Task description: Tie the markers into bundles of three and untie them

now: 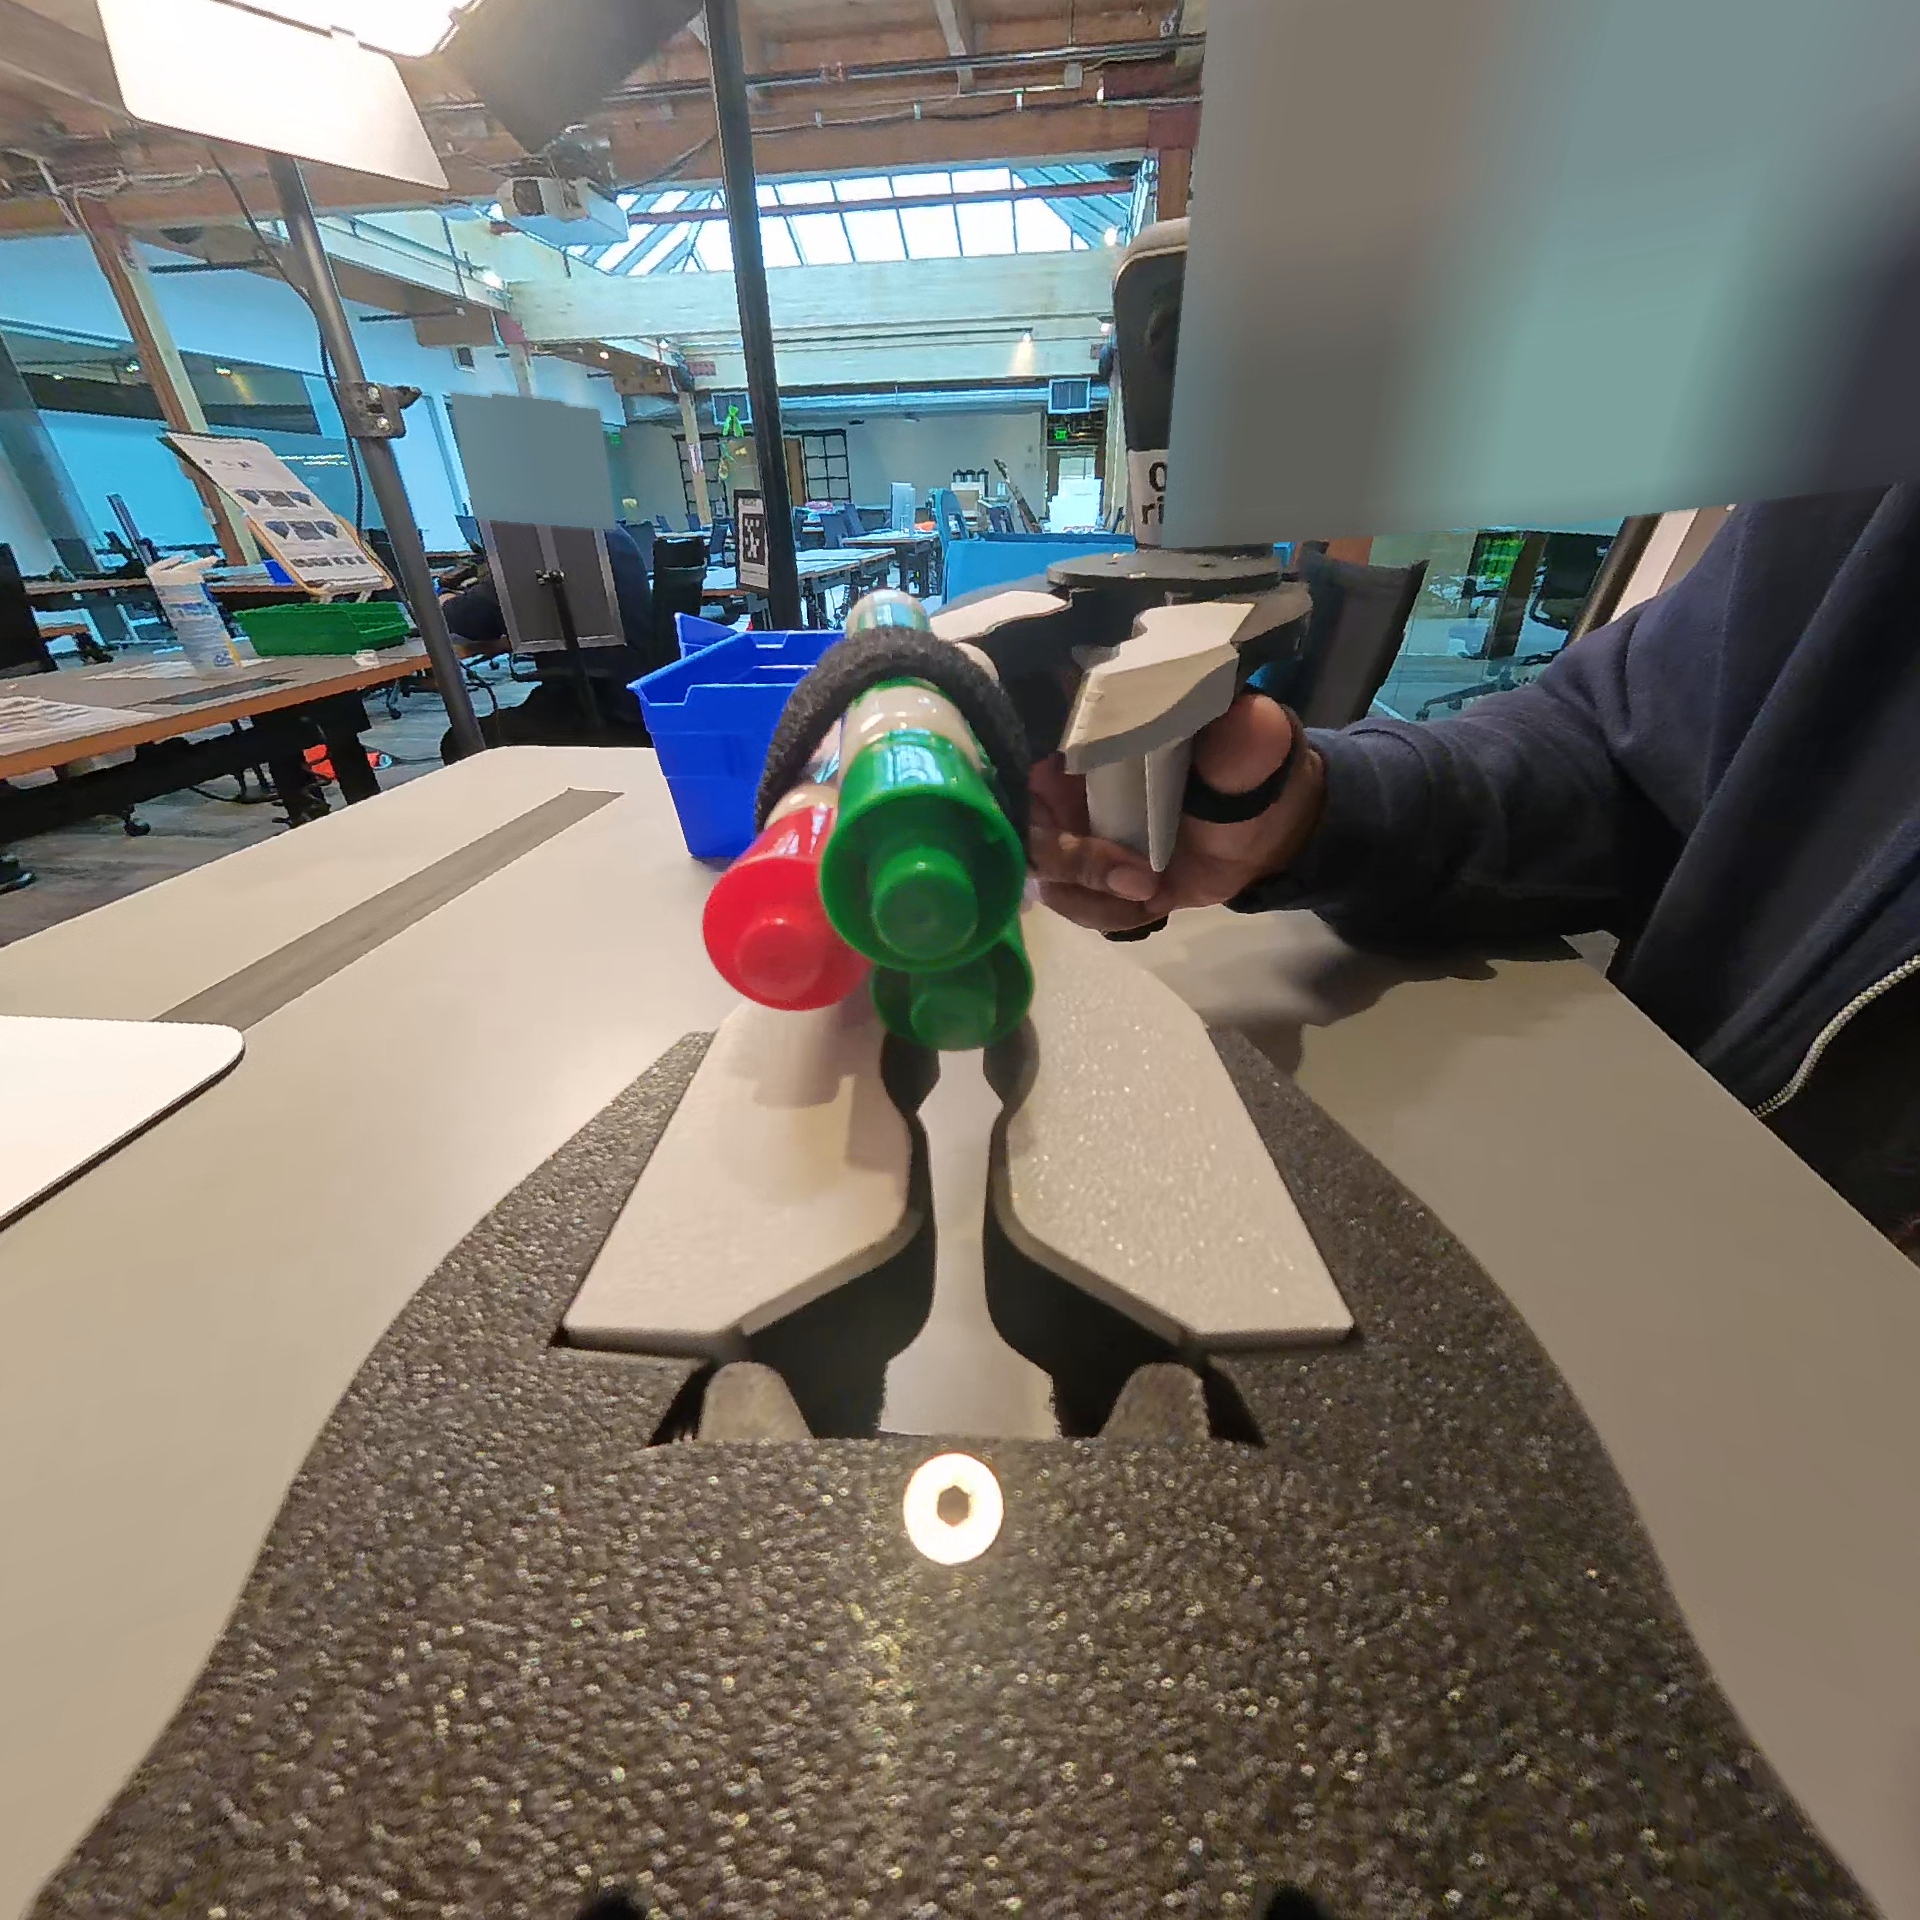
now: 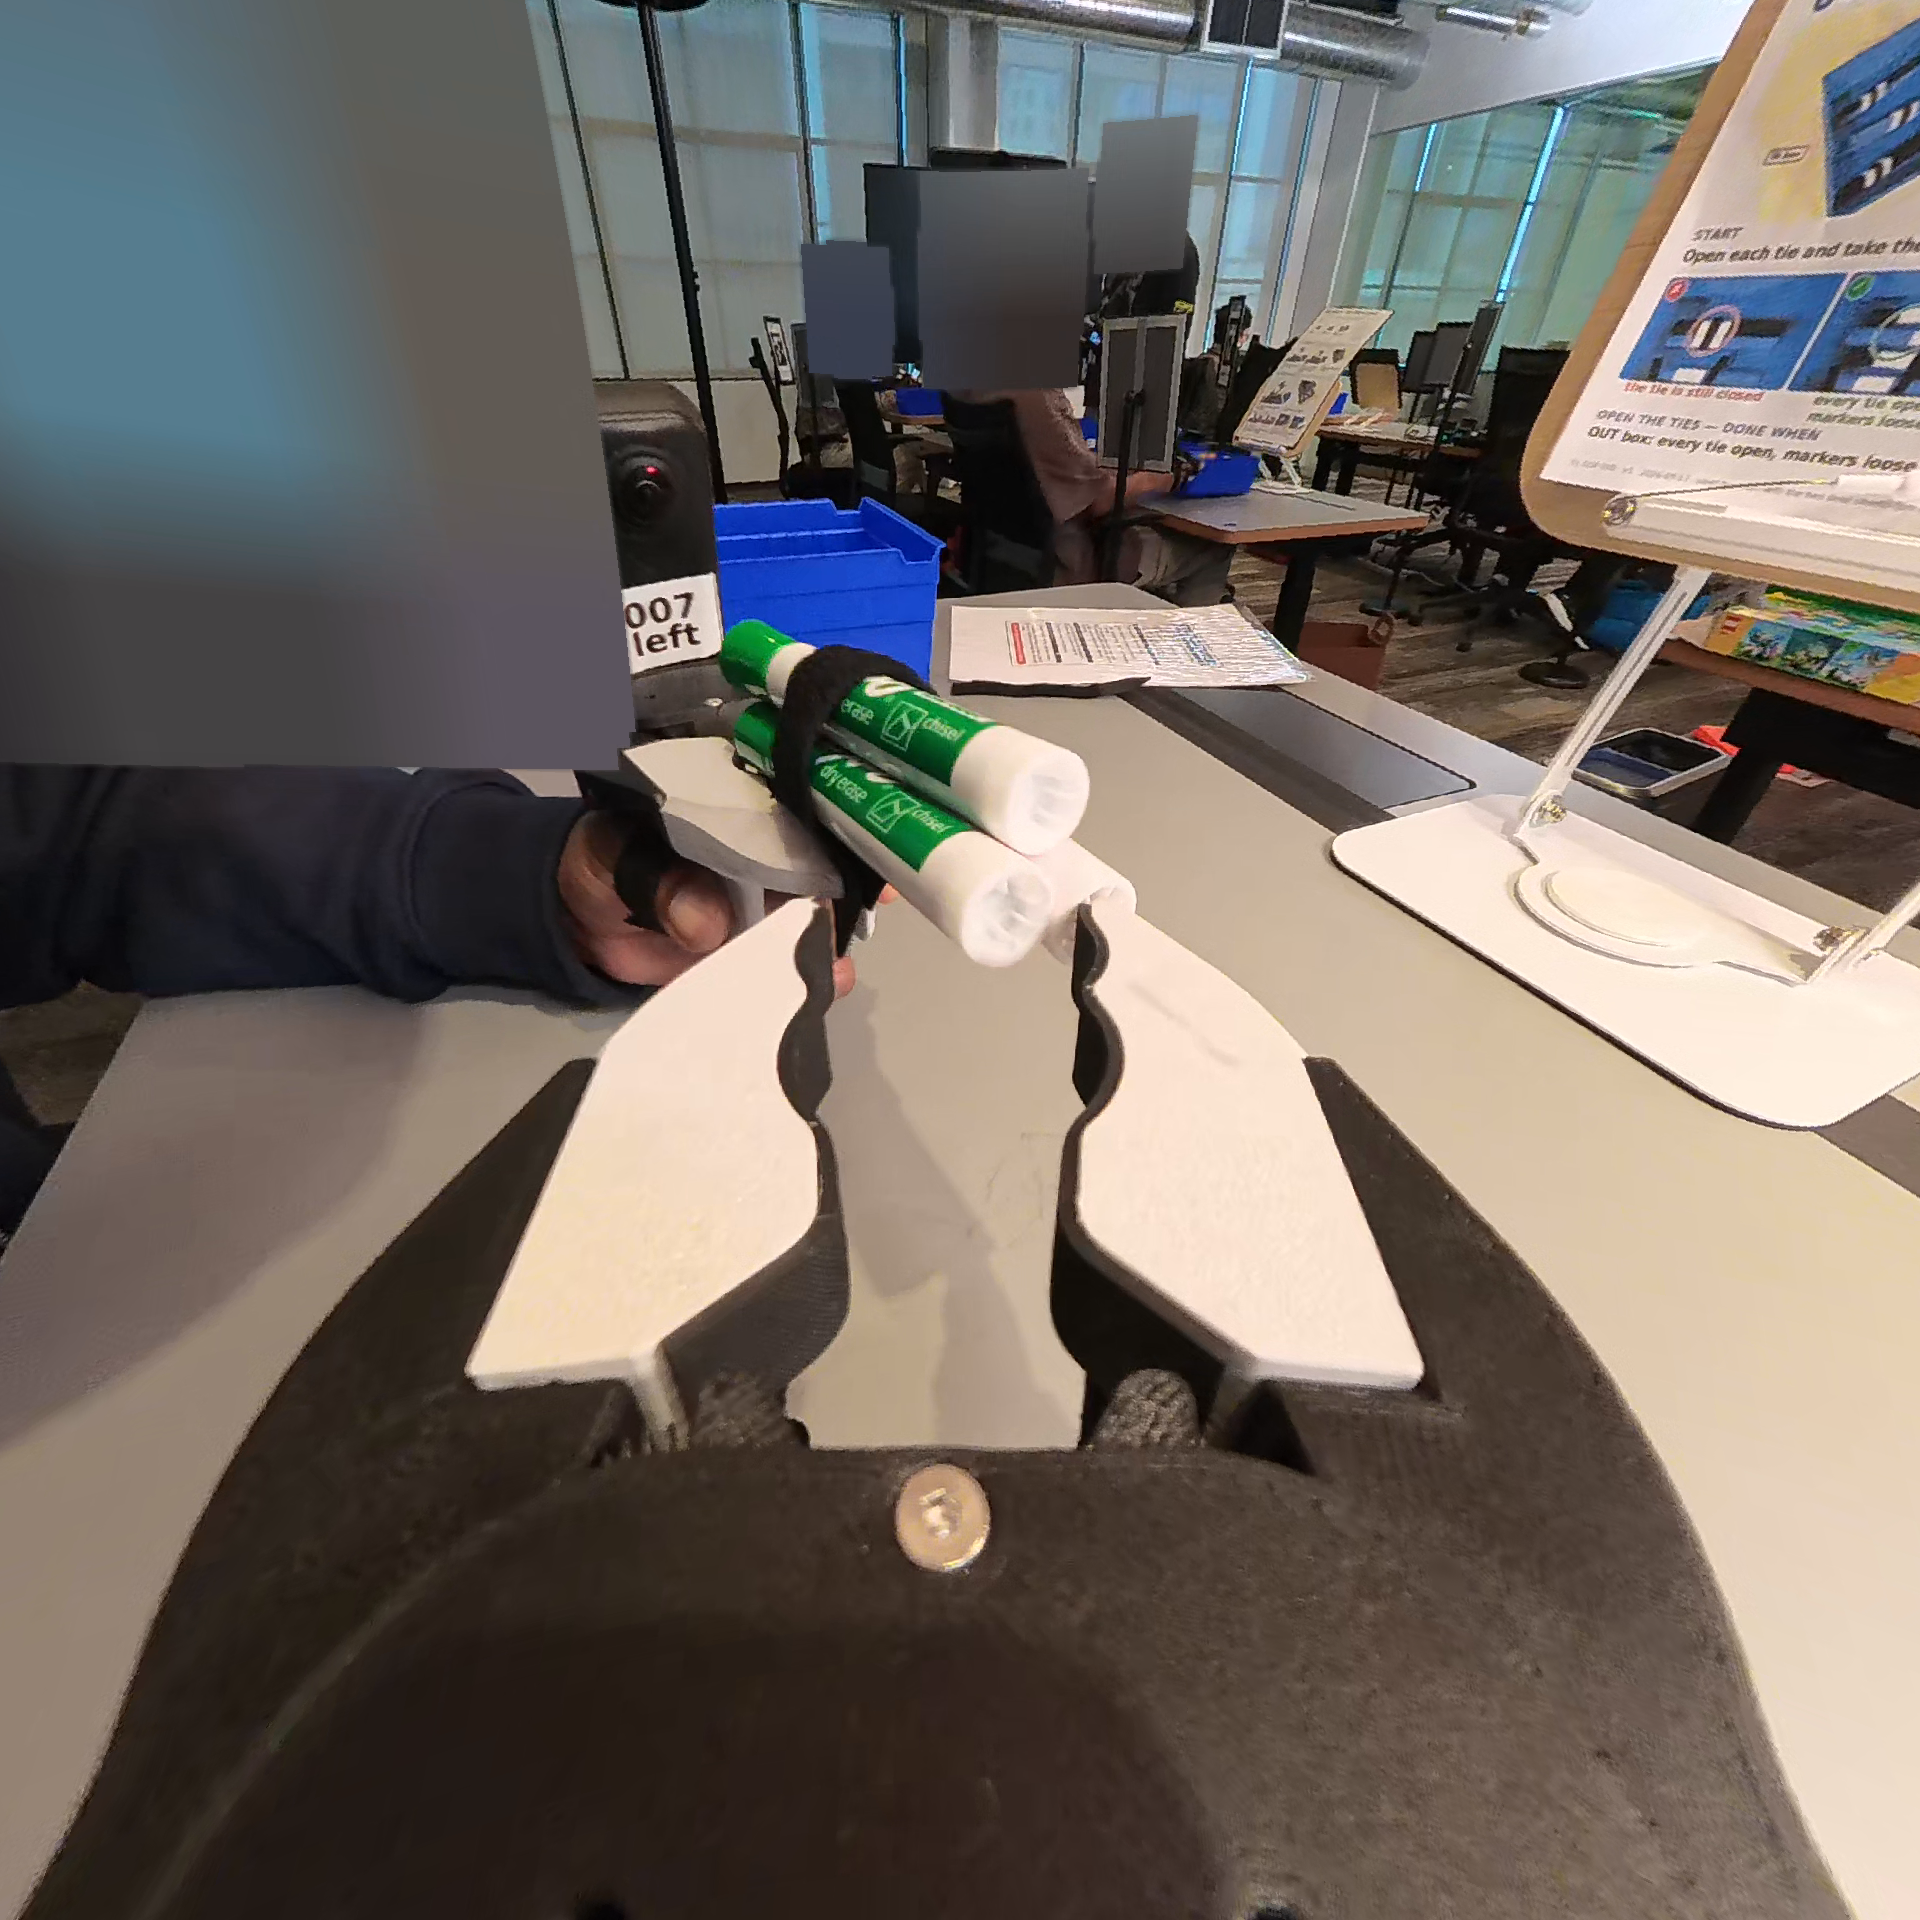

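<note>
Three markers sit in one bundle (image 1: 894, 862), one with a red cap (image 1: 774, 935) and two with green caps, and a black tie (image 1: 904, 675) is wrapped around them. My left gripper (image 1: 951, 1029) is shut on the bundle and holds it above the grey table (image 1: 416, 1039). In the right wrist view the bundle (image 2: 935, 790) points its white ends at my right gripper (image 2: 951, 935), which is open just in front of them. The tie (image 2: 805, 727) has a loose tail hanging by my right gripper's left fingertip. The left gripper (image 2: 727, 831) shows behind the bundle, and the right gripper (image 1: 1143, 707) shows in the left wrist view.
A blue bin (image 2: 821, 582) stands on the table behind the bundle and also shows in the left wrist view (image 1: 717, 727). A white stand base (image 2: 1621, 935) with an instruction board is at the right. A printed sheet (image 2: 1112, 644) lies farther back. A person's dark sleeve (image 1: 1662, 779) reaches in. There is about 5 centimeters between the tips of the two grippers.
</note>
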`<state>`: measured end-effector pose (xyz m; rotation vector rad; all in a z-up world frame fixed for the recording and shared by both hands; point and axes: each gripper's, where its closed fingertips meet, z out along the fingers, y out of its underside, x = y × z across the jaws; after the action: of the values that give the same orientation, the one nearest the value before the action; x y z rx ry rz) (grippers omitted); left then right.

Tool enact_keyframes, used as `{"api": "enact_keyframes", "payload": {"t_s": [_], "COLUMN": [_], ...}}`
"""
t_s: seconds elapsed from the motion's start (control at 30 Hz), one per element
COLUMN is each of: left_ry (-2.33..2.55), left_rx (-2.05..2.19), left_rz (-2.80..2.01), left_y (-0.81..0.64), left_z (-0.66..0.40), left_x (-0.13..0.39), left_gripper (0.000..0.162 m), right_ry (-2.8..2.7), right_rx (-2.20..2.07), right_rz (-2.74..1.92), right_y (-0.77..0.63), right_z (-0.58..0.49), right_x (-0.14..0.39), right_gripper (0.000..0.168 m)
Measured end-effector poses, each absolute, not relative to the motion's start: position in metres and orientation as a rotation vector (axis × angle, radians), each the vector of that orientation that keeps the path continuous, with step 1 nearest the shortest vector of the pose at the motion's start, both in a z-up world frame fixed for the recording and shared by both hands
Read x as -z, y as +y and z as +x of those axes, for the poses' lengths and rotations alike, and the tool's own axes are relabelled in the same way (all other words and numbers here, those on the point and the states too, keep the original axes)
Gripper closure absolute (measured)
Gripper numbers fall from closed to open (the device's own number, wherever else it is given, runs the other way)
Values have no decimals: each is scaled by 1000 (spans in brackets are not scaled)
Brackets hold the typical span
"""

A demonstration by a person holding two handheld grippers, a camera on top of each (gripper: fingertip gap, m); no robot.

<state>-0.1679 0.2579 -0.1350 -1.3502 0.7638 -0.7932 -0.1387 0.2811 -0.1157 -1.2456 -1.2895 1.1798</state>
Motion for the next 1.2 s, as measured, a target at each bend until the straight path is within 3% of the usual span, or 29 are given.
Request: {"api": "enact_keyframes", "payload": {"t_s": [1.0, 1.2], "left_ry": [651, 688], "left_rx": [830, 839], "left_rz": [-1339, -1321], "left_y": [265, 260], "left_z": [-179, -174], "left_x": [129, 129], "left_gripper": [159, 159], "right_ry": [-1275, -1163], "right_rx": [-1059, -1214], "right_rz": [-1239, -1278], "right_y": [273, 287], "right_z": [-148, -141], "right_x": [115, 104], "right_gripper": [116, 103]}}
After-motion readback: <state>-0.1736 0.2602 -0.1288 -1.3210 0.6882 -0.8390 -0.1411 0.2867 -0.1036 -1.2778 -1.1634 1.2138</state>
